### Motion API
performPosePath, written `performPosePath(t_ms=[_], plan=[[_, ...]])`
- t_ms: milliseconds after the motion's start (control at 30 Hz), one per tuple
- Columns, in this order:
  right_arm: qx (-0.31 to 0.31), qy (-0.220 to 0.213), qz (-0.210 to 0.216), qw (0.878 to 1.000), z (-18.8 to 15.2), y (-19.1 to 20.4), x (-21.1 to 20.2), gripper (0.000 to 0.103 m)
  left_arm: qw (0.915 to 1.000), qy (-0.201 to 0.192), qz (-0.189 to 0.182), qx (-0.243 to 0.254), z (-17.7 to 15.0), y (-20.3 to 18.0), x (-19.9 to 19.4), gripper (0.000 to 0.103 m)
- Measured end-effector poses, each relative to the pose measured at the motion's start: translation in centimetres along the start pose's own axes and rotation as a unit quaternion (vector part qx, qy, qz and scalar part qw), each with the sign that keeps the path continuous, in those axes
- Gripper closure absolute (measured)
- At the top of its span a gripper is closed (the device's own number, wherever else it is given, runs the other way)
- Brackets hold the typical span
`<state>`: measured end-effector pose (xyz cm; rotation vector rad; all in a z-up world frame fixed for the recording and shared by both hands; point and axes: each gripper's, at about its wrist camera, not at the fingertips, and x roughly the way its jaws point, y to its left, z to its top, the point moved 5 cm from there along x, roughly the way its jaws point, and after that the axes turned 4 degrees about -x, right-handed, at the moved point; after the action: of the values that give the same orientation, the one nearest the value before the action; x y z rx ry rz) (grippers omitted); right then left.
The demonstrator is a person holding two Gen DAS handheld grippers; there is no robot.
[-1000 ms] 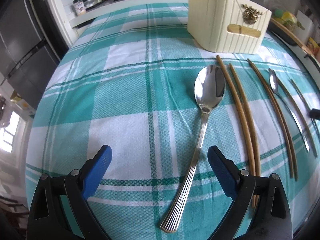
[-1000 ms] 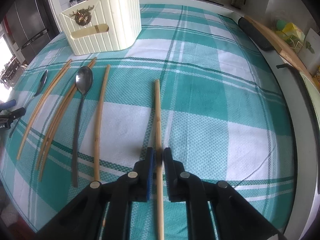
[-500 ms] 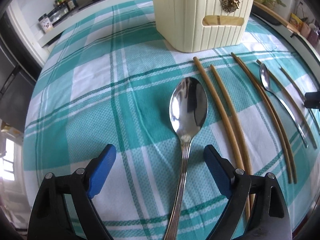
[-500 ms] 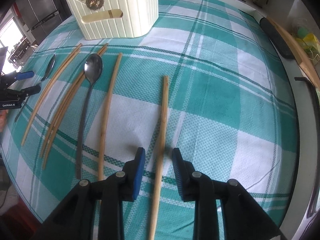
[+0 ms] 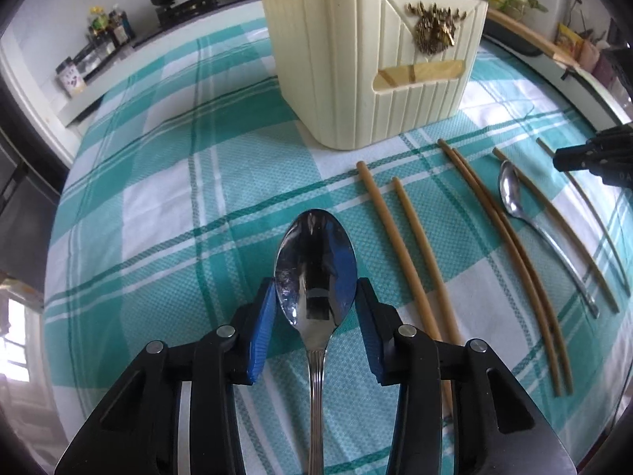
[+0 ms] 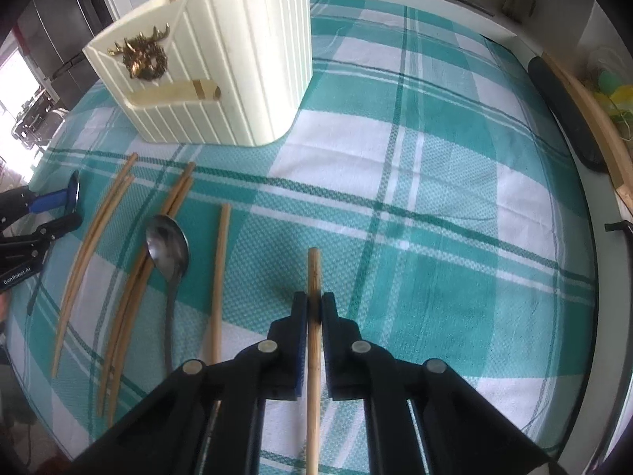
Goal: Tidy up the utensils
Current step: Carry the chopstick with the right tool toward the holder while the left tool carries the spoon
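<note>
The large spoon's handle (image 5: pixel 314 415) and held chopstick (image 6: pixel 313 356) run off the bottom edges.

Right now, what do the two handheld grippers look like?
Both look alike. The left gripper and right gripper have matte black linkage arms joined by round silver pivot pins, with blue pads lining the fingers. White lettering marks the left gripper's body. No cables or sleeves show.

Both my wrist cameras look steeply down along my fingers, close over the checked tablecloth (image 5: pixel 158 206), sharing the cream holder (image 6: pixel 237 59) and the laid-out chopsticks (image 5: pixel 399 253).
</note>
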<state>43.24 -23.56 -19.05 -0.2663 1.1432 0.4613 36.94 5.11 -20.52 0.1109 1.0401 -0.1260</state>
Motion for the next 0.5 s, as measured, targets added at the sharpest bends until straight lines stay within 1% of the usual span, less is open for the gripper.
performPosePath(t_ms=[67, 133, 233, 400, 500], plan=[[0.014, -0.039, 0.019, 0.999, 0.0, 0.1, -2.3, 0.096, 0.9996, -0.026, 0.001, -0.012, 0.0, 0.5, -2.0, 0.063], [0.021, -0.076, 0.028, 0.996, -0.1, 0.3, -4.8, 0.096, 0.9981, -0.058, 0.001, -0.024, 0.0, 0.9, -4.5, 0.063], [0.034, -0.132, 0.041, 0.99, -0.6, 0.3, -8.8, 0.096, 0.9936, -0.104, -0.003, -0.045, -0.2, 1.6, -8.4, 0.063], [0.042, -0.21, 0.038, 0.976, -2.0, 0.6, -14.4, 0.096, 0.9828, -0.17, -0.013, -0.072, -1.2, 2.2, -13.9, 0.063], [0.036, -0.248, 0.02, 0.968, -2.7, 1.1, -16.6, 0.096, 0.9769, -0.195, -0.021, -0.084, -1.5, 2.2, -15.9, 0.063]])
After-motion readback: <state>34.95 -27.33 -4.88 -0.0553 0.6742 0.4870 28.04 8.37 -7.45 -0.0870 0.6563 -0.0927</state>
